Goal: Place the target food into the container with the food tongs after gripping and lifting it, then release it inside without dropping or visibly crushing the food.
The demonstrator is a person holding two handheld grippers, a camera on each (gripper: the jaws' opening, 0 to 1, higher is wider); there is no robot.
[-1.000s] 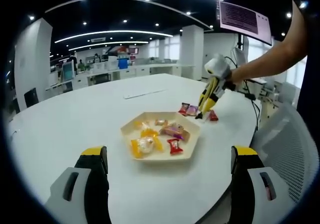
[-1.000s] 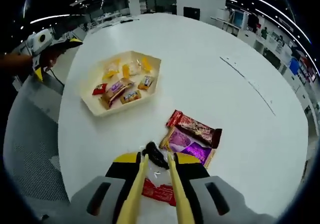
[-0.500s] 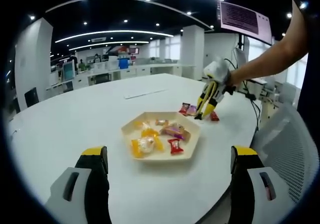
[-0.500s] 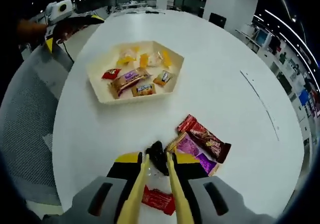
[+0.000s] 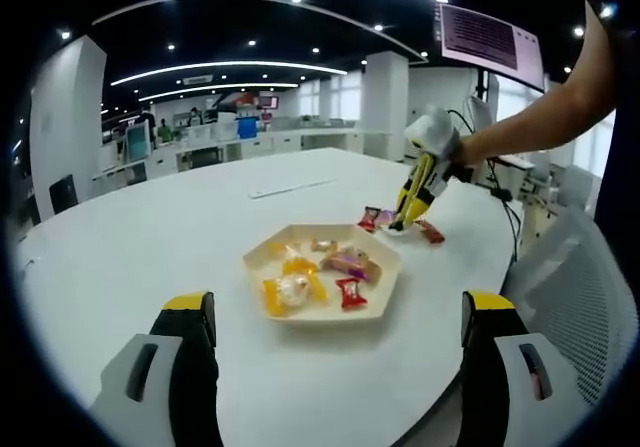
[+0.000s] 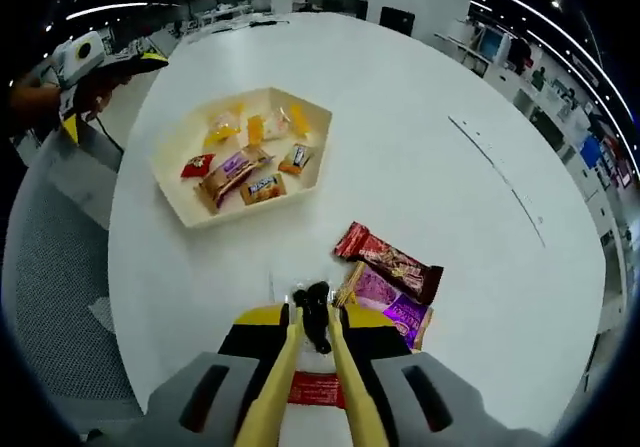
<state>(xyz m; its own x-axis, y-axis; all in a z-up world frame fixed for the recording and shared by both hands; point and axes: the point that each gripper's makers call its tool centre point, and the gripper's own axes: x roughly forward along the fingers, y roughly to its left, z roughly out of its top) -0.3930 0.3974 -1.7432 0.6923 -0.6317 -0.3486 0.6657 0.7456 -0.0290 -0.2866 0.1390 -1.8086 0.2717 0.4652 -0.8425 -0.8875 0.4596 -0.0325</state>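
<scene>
My right gripper (image 6: 310, 335) is shut on yellow food tongs (image 6: 300, 352). The tong tips pinch a small black wrapped food (image 6: 313, 310) low over the white table; I cannot tell whether it touches the surface. A cream hexagonal tray (image 6: 170, 182) holding several wrapped snacks lies beyond it. In the left gripper view the tongs (image 5: 412, 195) point down just right of the tray (image 5: 385, 297), beside loose packets. My left gripper (image 5: 337, 312) stands open at the table's near edge with nothing between its fingers.
Beside the tong tips lie a red-brown bar (image 6: 388, 259) and a purple packet (image 6: 385, 299), with a red wrapper (image 6: 315, 389) under the right gripper. The left gripper (image 6: 105, 82) hovers off the table's edge. A mesh chair (image 5: 585, 297) stands close to the table.
The tongs have drawn tighter on the black food and shifted slightly toward the bars and tray, uncovering the red wrapper. The left gripper has stayed still and open.
</scene>
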